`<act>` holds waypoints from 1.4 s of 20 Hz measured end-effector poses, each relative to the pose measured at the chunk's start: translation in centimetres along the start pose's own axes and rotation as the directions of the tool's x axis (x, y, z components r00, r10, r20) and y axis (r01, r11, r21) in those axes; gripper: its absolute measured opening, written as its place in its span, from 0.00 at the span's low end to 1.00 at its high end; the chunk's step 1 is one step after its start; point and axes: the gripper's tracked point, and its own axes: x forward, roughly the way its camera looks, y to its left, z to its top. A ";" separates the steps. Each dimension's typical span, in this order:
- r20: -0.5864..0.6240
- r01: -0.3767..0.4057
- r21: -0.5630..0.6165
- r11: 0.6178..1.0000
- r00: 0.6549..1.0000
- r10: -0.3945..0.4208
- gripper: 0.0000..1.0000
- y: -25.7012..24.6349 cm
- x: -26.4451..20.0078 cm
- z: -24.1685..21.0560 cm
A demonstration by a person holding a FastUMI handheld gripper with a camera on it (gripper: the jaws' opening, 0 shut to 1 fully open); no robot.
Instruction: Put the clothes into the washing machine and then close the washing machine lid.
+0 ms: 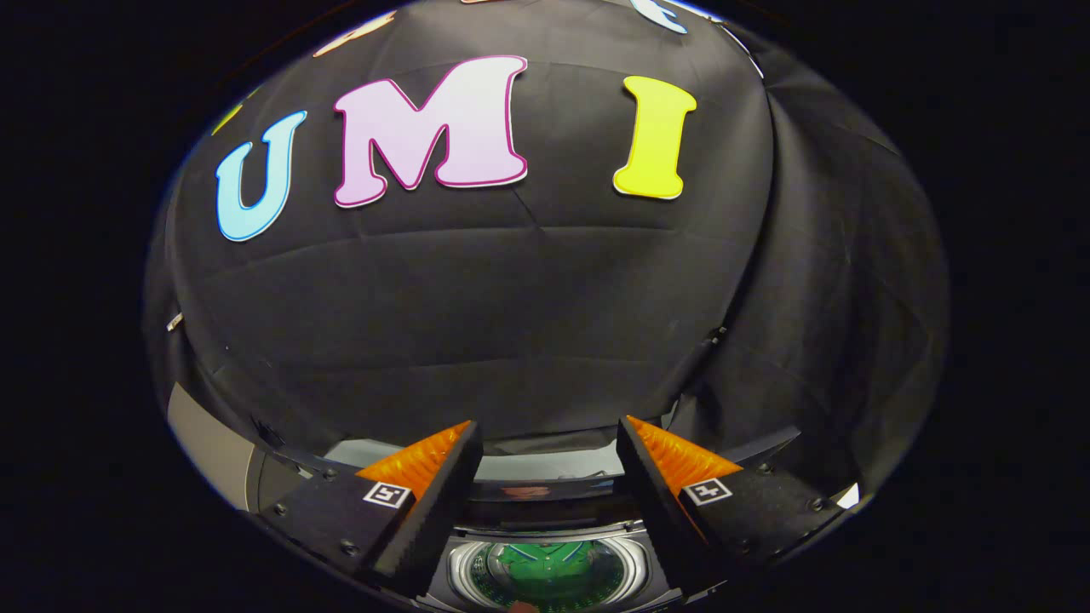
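1. Spreading wide apart at the bottom of the frame, the gripper (549,430) has its two fingers (430,489) well separated, with nothing held between them; the tips point up toward the middle of the frame.
2. Each finger carries a small square black-and-white marker on its upper face, one at lower left and one at lower right.
3. Below and between the fingers, at the very bottom centre, the washing machine (545,511) shows its open top, seen from above.
4. Inside it the round drum (464,566) has a shiny metal rim, and a green piece of clothes (549,566) with pale stripes lies in the drum, between the two fingers as seen here and well below them.
5. Just past the drum, a dark glossy band of the machine runs across between the fingers; it could be the raised lid or the control panel, I cannot tell which.
6. At lower left, beside the left finger, a pale grey panel (204,447) curves along the edge.
7. Beyond everything, the booth wall (511,298) of black cloth fills the middle and upper frame, creased, with a fold hanging down at the right.
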 end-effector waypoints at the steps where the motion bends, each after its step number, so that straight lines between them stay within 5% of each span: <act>1: 0.006 -0.006 -0.002 1.000 1.000 0.006 1.00 -0.1 -0.2 -0.2; 28: 0.017 -0.035 -0.004 0.999 0.999 0.035 0.99 -0.3 -7.7 -6.3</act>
